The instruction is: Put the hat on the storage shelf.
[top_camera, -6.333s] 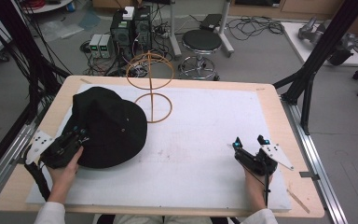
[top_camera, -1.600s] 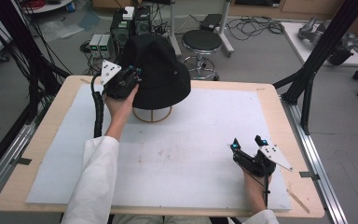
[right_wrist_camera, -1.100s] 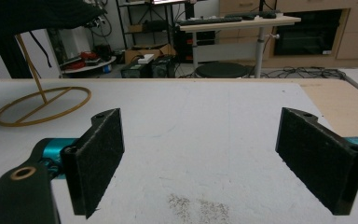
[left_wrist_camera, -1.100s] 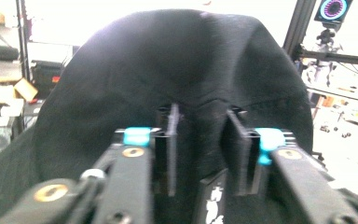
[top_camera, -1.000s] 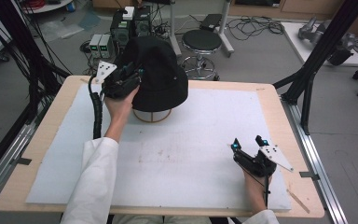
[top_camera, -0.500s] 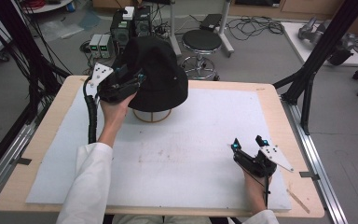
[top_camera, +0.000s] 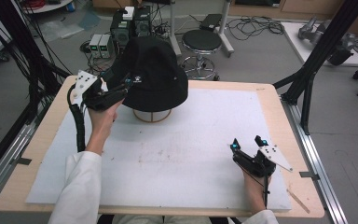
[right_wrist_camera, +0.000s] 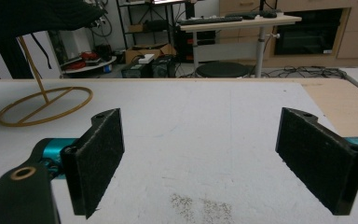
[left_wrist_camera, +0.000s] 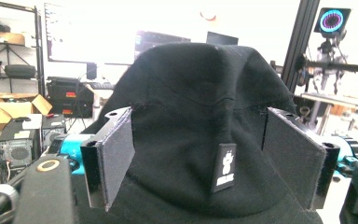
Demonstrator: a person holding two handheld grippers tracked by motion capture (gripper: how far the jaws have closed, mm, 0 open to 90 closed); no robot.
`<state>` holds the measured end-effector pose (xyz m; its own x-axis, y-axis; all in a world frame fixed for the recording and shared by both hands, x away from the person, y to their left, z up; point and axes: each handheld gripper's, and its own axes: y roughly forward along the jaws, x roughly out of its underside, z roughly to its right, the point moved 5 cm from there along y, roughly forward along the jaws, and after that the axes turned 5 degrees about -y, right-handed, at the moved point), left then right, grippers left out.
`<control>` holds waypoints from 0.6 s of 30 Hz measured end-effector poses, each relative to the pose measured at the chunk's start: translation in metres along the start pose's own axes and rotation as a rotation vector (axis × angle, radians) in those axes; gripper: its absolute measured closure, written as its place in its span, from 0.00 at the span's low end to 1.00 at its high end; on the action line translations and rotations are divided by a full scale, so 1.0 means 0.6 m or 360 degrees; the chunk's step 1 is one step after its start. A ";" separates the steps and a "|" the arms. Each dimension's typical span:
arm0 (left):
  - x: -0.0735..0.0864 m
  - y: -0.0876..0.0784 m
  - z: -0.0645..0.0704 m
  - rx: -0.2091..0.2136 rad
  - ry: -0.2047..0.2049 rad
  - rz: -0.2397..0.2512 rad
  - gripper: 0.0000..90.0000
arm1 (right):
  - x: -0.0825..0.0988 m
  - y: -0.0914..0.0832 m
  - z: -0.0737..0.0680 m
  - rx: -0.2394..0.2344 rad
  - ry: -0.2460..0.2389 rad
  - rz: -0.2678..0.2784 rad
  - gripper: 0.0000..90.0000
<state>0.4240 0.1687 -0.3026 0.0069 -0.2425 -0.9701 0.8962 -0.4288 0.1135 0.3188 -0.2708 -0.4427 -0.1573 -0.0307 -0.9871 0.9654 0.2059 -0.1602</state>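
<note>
- The black hat sits on a wooden stand at the far side of my table; from the high view I see just the stand's ring base under the brim, the post hidden by the hat.
- In the right gripper view the stand's thin yellowish ring and slanted post are clear, but the hat is cut off at the top left corner.
- My left gripper is up against the hat's left side, jaws spread wide. The crown bulges between the pads; I cannot tell whether either pad touches the cloth.
- The hat is soft, matte fabric with a rounded, creased crown and a small sewn label bearing a white mark I cannot read.
- My right gripper rests low near the table's right front, jaws spread apart with nothing between them. The pads look rough and dark, like felt.
- A white mat covers the table, with faint dark specks in places.
</note>
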 end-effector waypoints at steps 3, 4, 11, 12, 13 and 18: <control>0.002 -0.016 -0.010 -0.0025 0.0000 0.0022 0.28 | 0.000 -0.001 -0.002 0.0004 0.0006 -0.0007 0.16; 0.003 -0.021 -0.013 -0.0032 -0.0002 0.0027 0.28 | 0.000 0.000 -0.002 0.0004 0.0005 -0.0001 0.16; 0.017 -0.059 -0.033 -0.0104 0.0015 0.0075 0.28 | -0.001 -0.002 -0.001 0.0005 0.0017 0.0002 0.16; 0.020 -0.063 -0.034 -0.0110 0.0023 0.0077 0.28 | -0.001 -0.002 -0.001 0.0005 0.0017 0.0002 0.16; 0.023 -0.068 -0.035 -0.0117 0.0037 0.0080 0.28 | -0.001 -0.002 -0.002 0.0001 0.0020 0.0007 0.16; 0.039 -0.085 -0.035 -0.0132 0.0073 0.0072 0.27 | -0.001 -0.002 -0.001 0.0003 0.0017 0.0008 0.16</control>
<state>0.3880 0.2031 -0.3355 0.0666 -0.2189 -0.9735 0.9282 -0.3444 0.1410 0.3174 -0.2701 -0.4416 -0.1549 -0.0192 -0.9877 0.9665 0.2042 -0.1555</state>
